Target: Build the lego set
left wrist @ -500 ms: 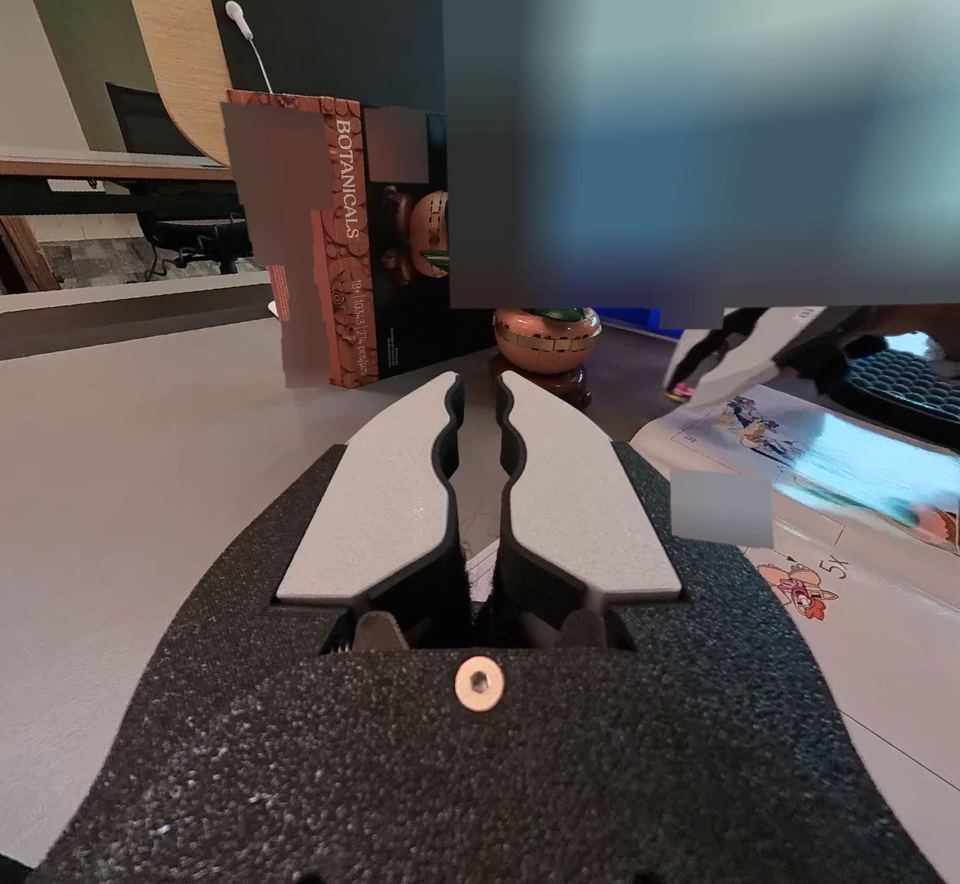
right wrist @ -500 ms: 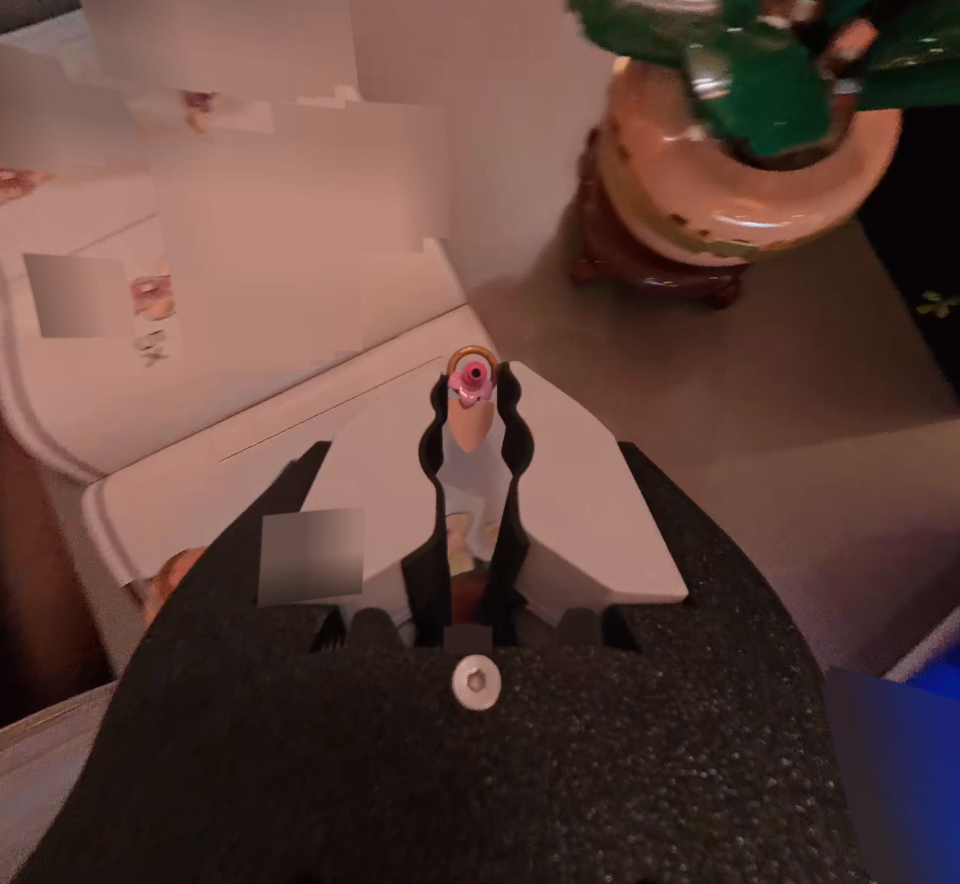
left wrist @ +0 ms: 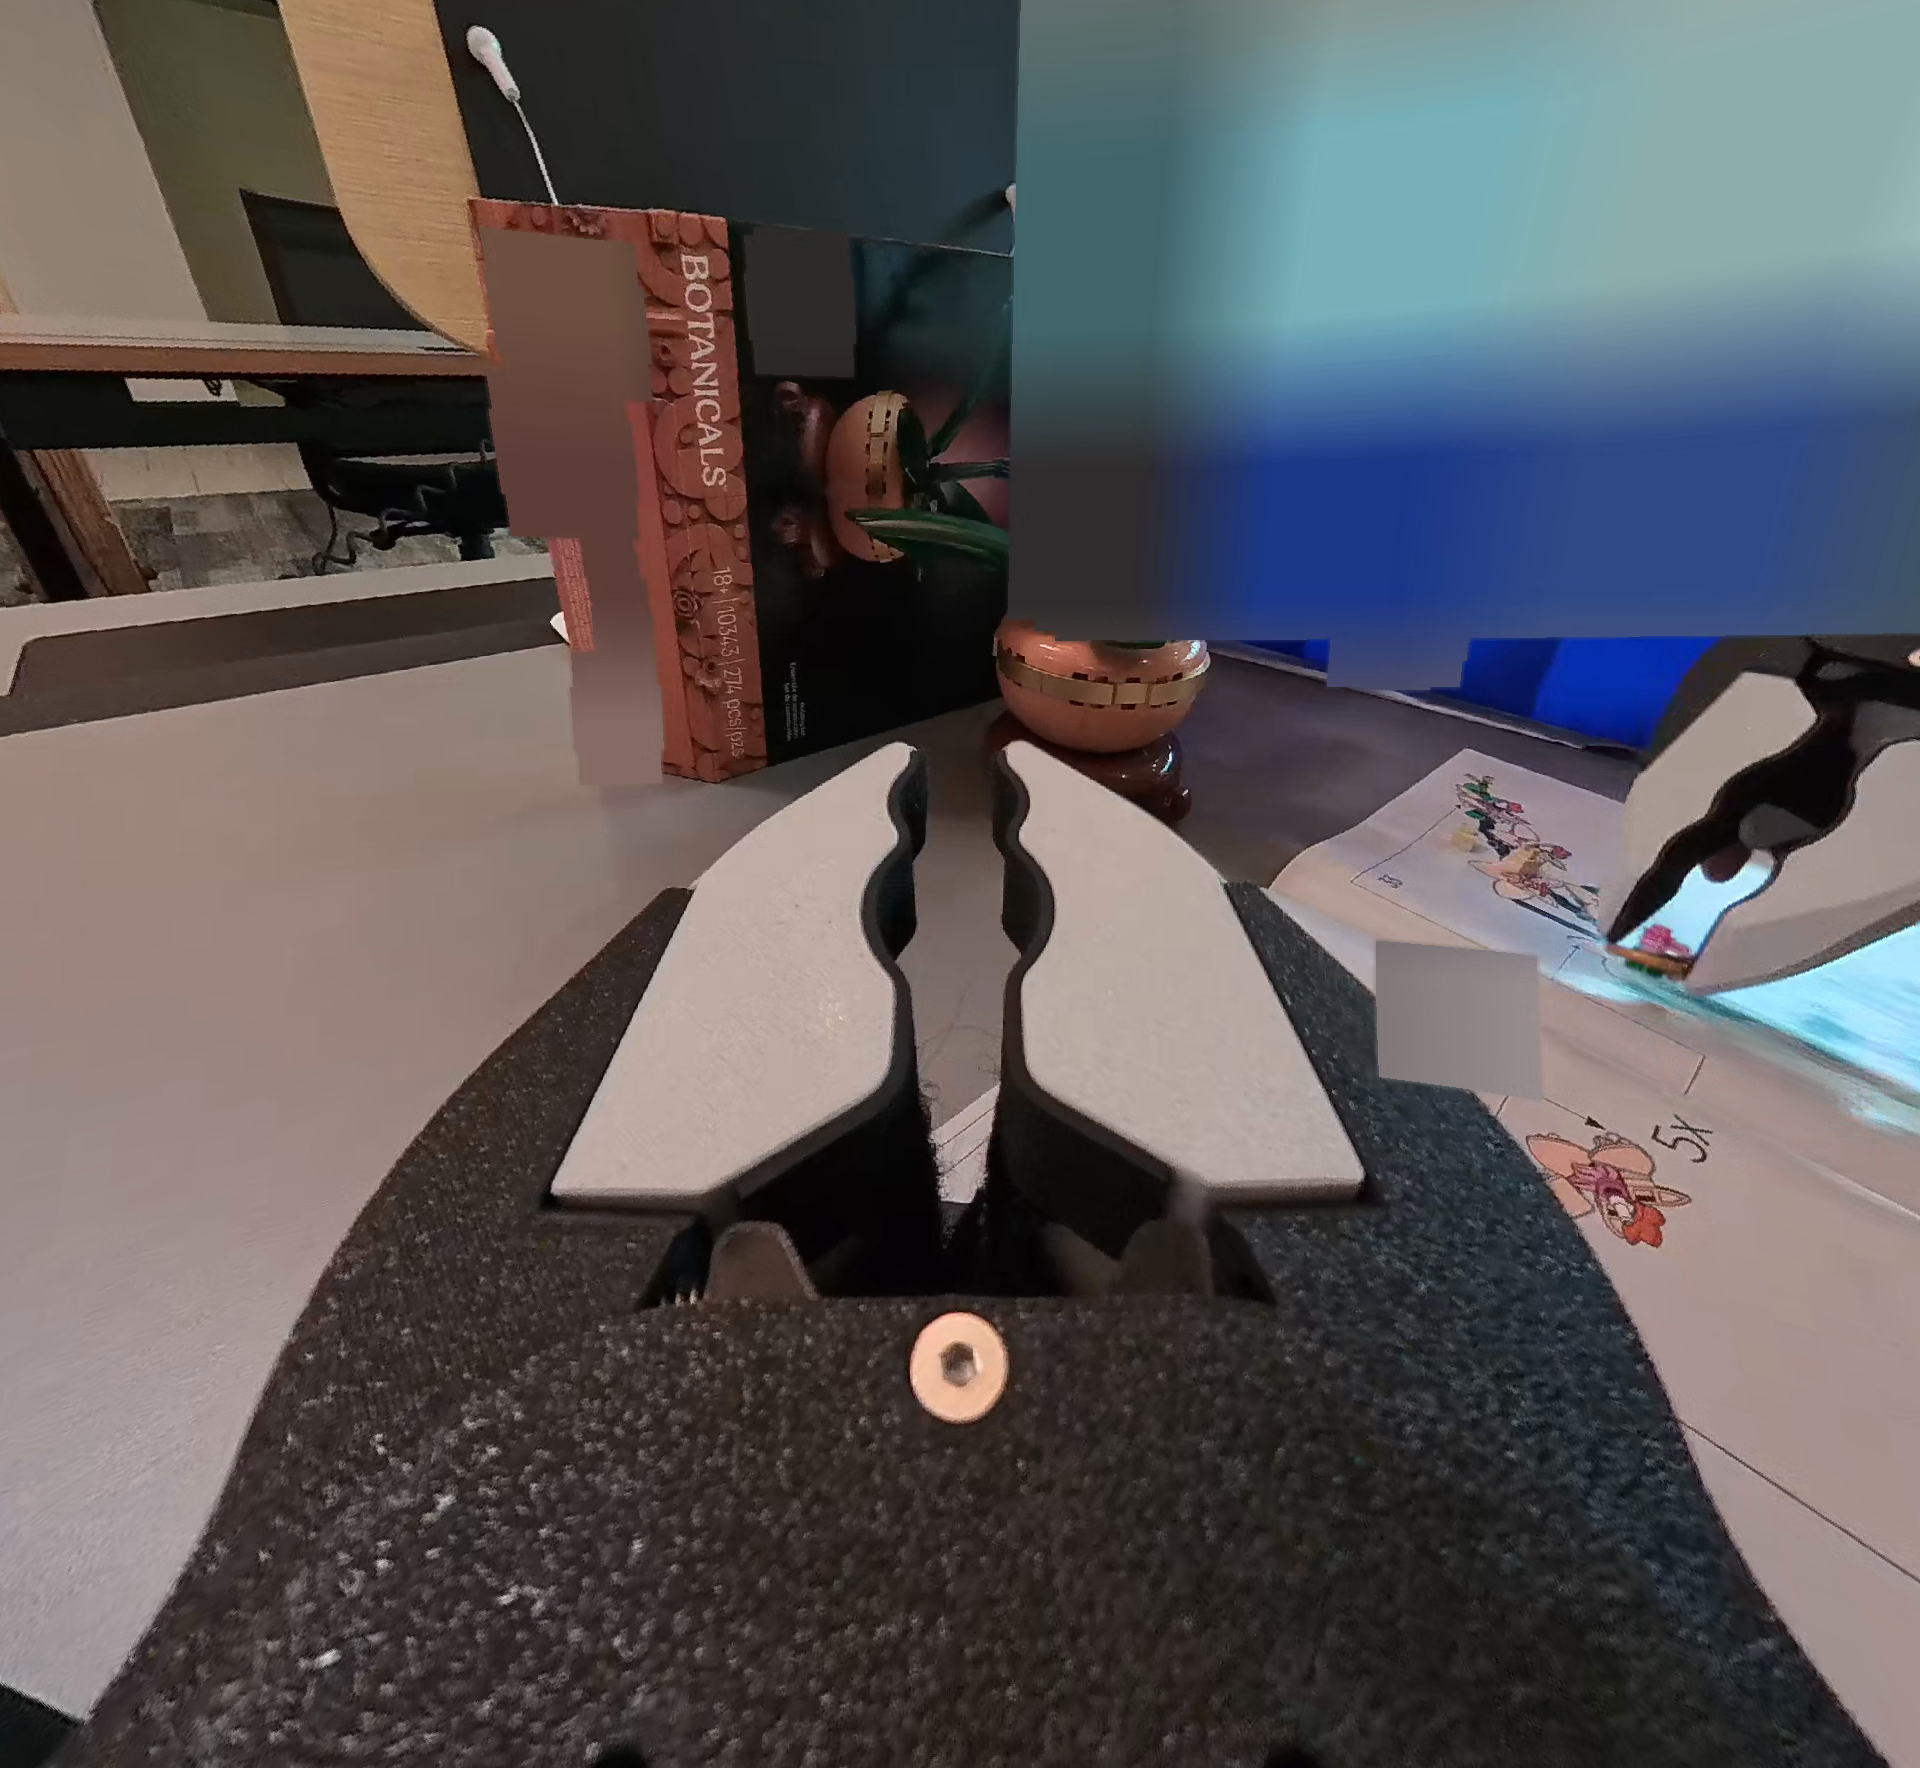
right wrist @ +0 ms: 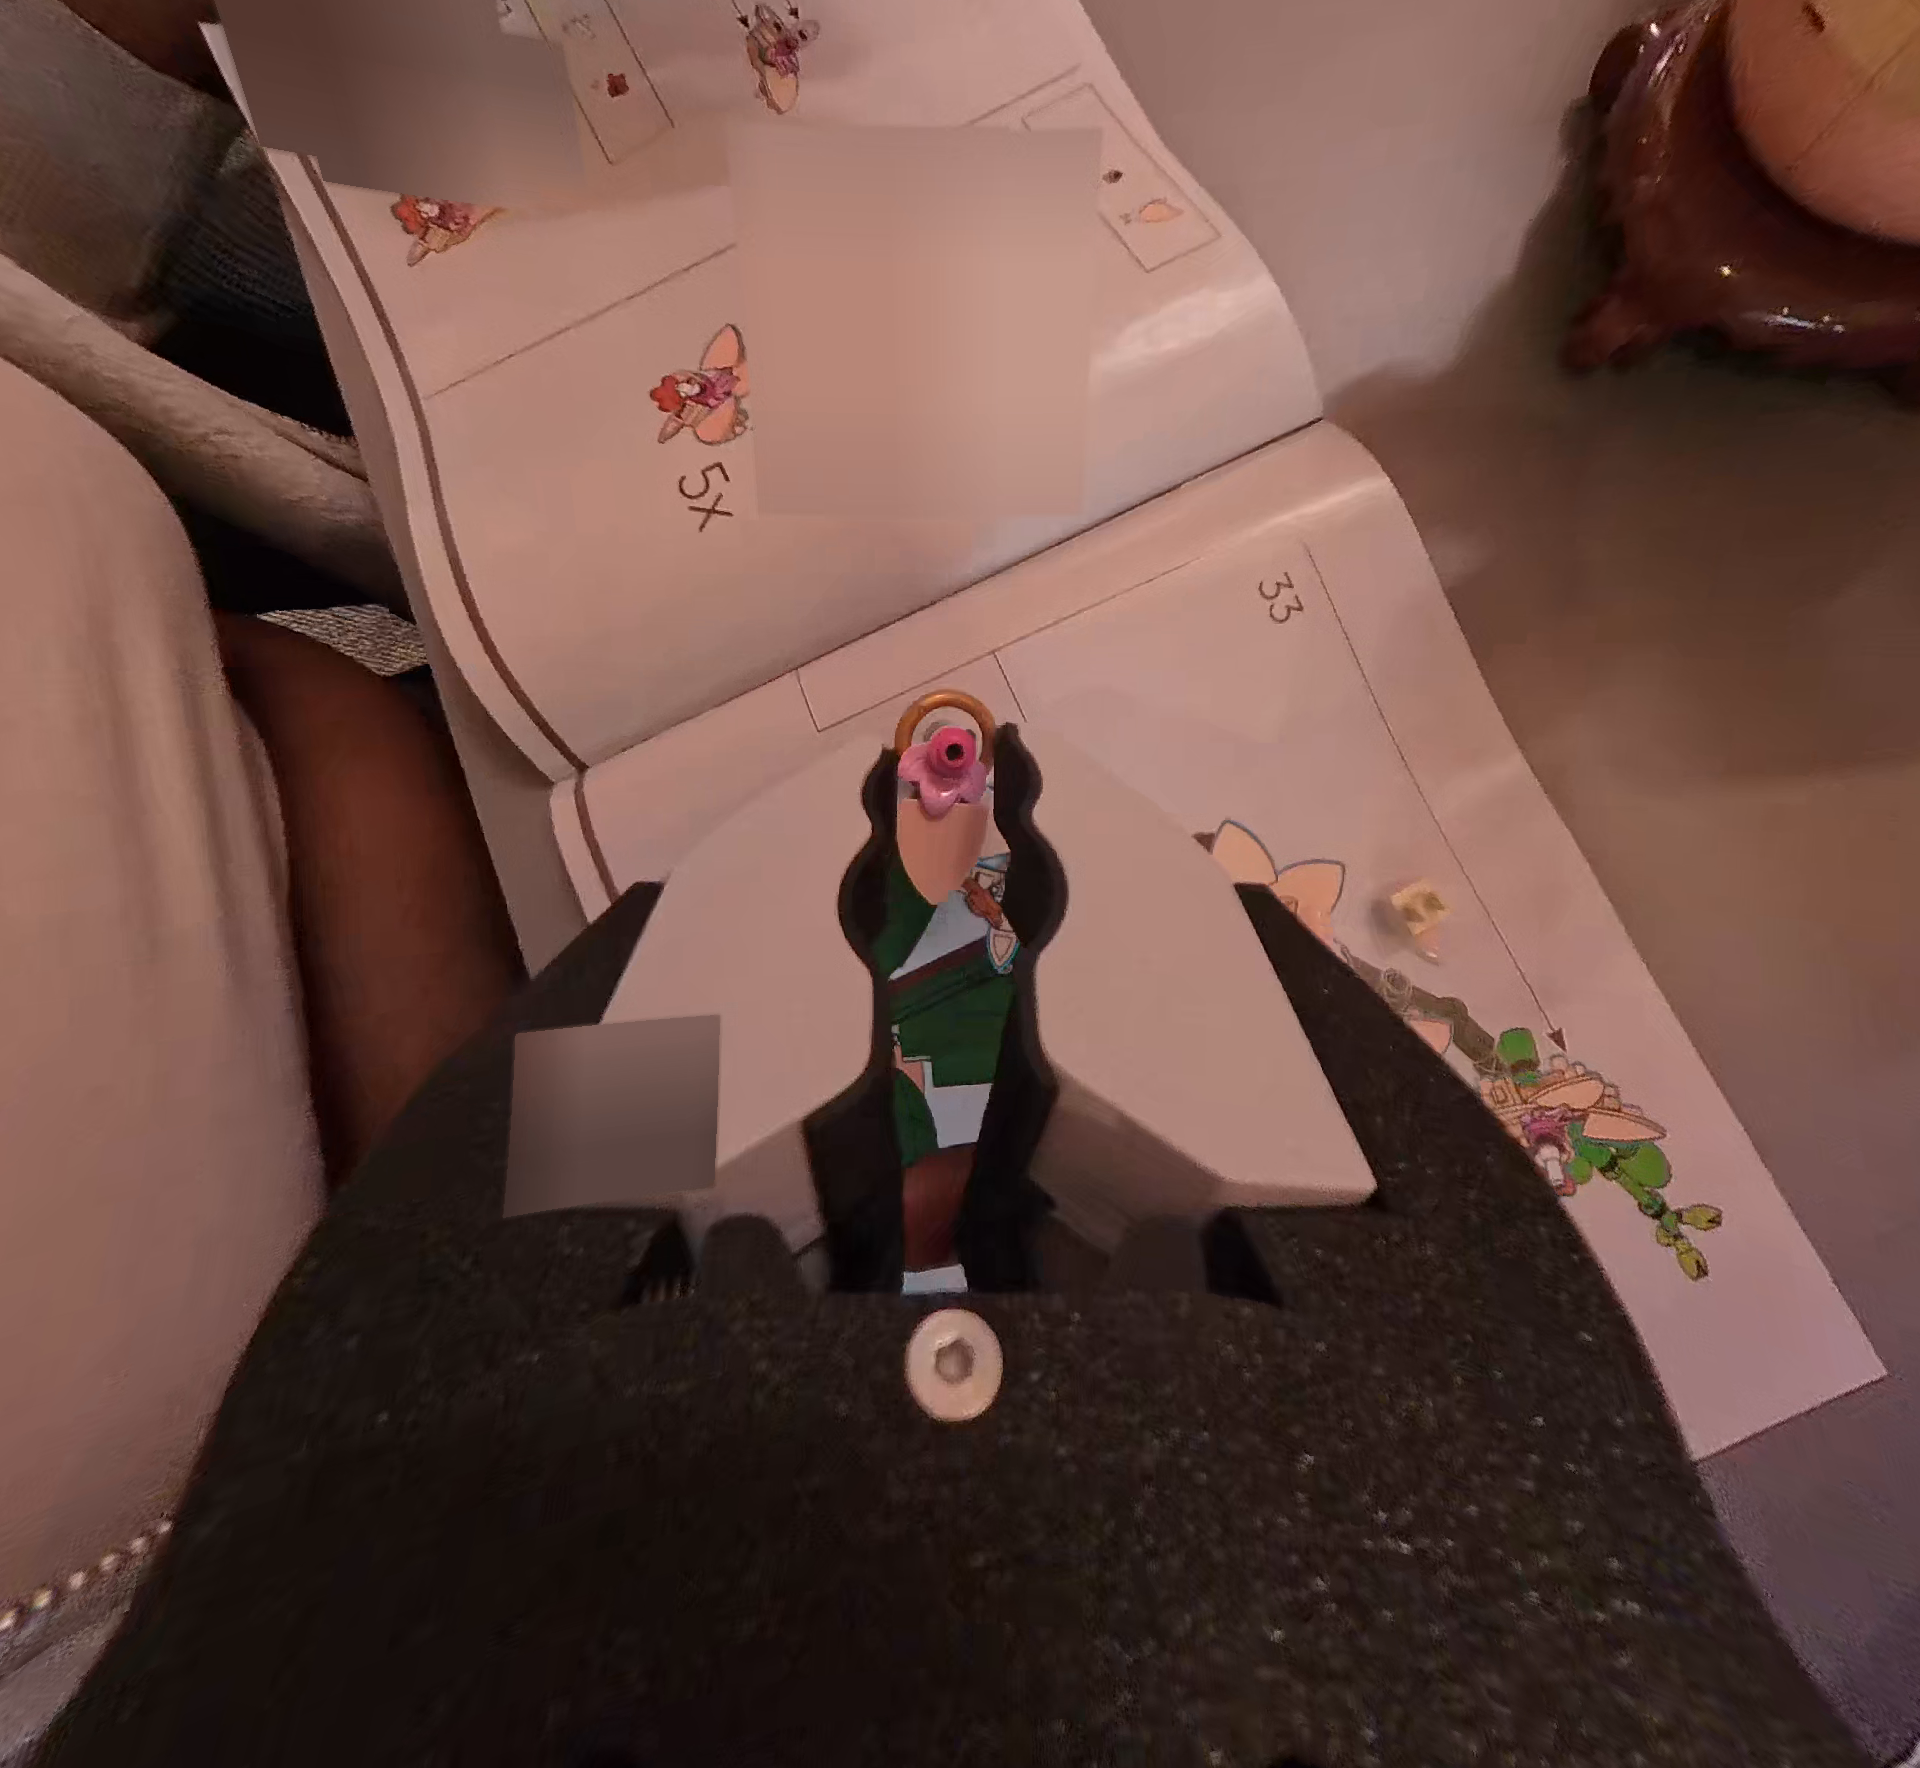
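At the far left of the left wrist view the grey table (left wrist: 260,939) is bare. Behind it, left of centre, the set's box (left wrist: 727,492) stands upright, probably so that its picture can serve as a model. In the centre of this view the left gripper (left wrist: 958,783) has its fingers drawn close, with a narrow gap between them and nothing inside; I judge that it only waits. Just behind its tips, the peach pot with a gold band (left wrist: 1101,695) stands on its brown base, touching the table. At the right of the frame the open instruction booklet (left wrist: 1766,1303) lies flat, and the right gripper (left wrist: 1652,955) hangs over it with its tips low.

In the right wrist view, at the left edge, a person's clothing shows. In the centre, the right gripper (right wrist: 951,762) is pinching a small flower piece (right wrist: 940,773): a pink blossom on a peach petal, with a gold ring behind. It is held over the booklet (right wrist: 1143,679), which lies open here also, perhaps to compare it with the drawing. To the right, a small cream brick (right wrist: 1418,910) rests on the page. At the upper right corner the pot (right wrist: 1829,56) is partly visible, well apart from the held piece.
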